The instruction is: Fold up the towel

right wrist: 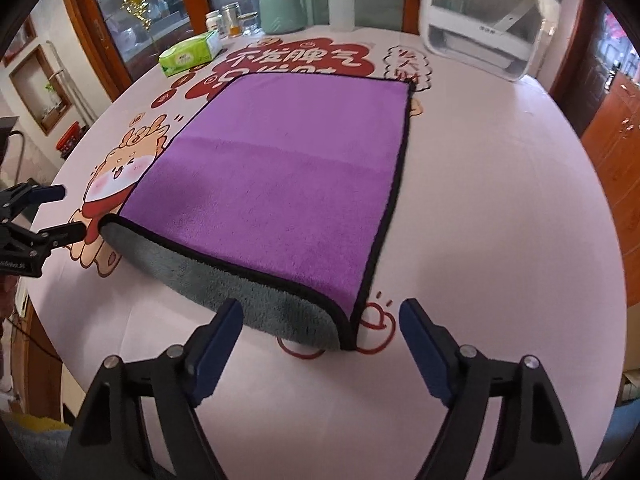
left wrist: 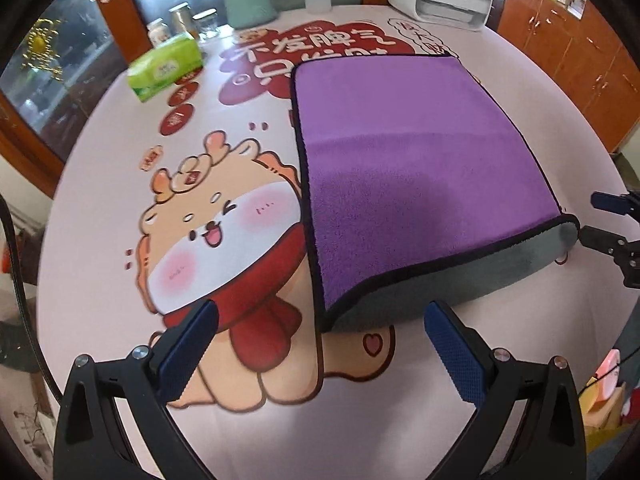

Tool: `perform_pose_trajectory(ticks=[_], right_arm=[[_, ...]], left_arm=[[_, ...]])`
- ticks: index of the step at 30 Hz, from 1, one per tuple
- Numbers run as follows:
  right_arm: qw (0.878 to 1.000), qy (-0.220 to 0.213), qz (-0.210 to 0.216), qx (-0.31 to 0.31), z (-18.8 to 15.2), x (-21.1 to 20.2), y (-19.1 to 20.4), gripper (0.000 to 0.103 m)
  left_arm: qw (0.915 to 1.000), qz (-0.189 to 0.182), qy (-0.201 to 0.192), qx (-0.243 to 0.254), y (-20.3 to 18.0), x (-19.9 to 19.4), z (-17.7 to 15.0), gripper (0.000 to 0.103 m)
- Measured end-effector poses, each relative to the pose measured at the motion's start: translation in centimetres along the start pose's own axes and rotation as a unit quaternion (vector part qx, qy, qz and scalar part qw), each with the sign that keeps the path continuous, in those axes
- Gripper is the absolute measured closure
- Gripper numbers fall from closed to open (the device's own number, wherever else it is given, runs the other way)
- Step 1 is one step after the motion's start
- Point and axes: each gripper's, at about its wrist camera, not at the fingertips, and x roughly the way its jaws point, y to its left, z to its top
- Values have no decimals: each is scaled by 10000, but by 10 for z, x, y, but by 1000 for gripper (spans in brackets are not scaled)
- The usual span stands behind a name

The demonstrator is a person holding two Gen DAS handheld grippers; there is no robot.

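Observation:
A purple towel [left wrist: 420, 160] with a black hem and grey underside lies on the round printed table; it also shows in the right wrist view [right wrist: 280, 184]. Its near edge curls up, showing the grey side [right wrist: 256, 300]. My left gripper [left wrist: 320, 312] is open, just in front of the towel's near left corner. My right gripper [right wrist: 320, 312] is open, just in front of the near right corner. Each gripper shows in the other's view, the right one [left wrist: 600, 220] and the left one [right wrist: 68, 212], both beside the curled edge.
A green tissue box [left wrist: 166, 66], jars [left wrist: 180, 20], a teal vase [left wrist: 248, 0], a squeeze bottle [right wrist: 342, 4] and a white appliance [right wrist: 484, 36] stand at the table's far side. Wooden cabinets [left wrist: 580, 52] stand behind.

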Motion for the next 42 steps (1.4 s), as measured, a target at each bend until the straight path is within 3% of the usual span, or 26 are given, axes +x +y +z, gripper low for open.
perform_pose_trajectory(ticks=[15,19,23,28,35,40,42], right_arm=[[9953,431,637,-590,6,30,-6,58],[9946,543,703,-533,4,34,-10,70],[9947,557,691,-521,3,32,-13,71],[9947,569,650,-556,2,30,-14,80],[9949,552,593,-606,-1,26,-13,85],[9952,531,571,-590,-2,25,-14,86],[9954,521,556,-584,-2,24,-14,86]], left_arm=[[9954,-710,239,592,1,24,19,4],[9931,-863,289,740,-1,25,20,12],[9914,-969,350,802,0,27,20,13],[9892,-1113,492,814,1,32,20,27],[9867,-1256,605,832,3,35,18,32],[9845,-1291,741,933,3,41,18,63],[9837,-1301,786,962,1,43,17,64]])
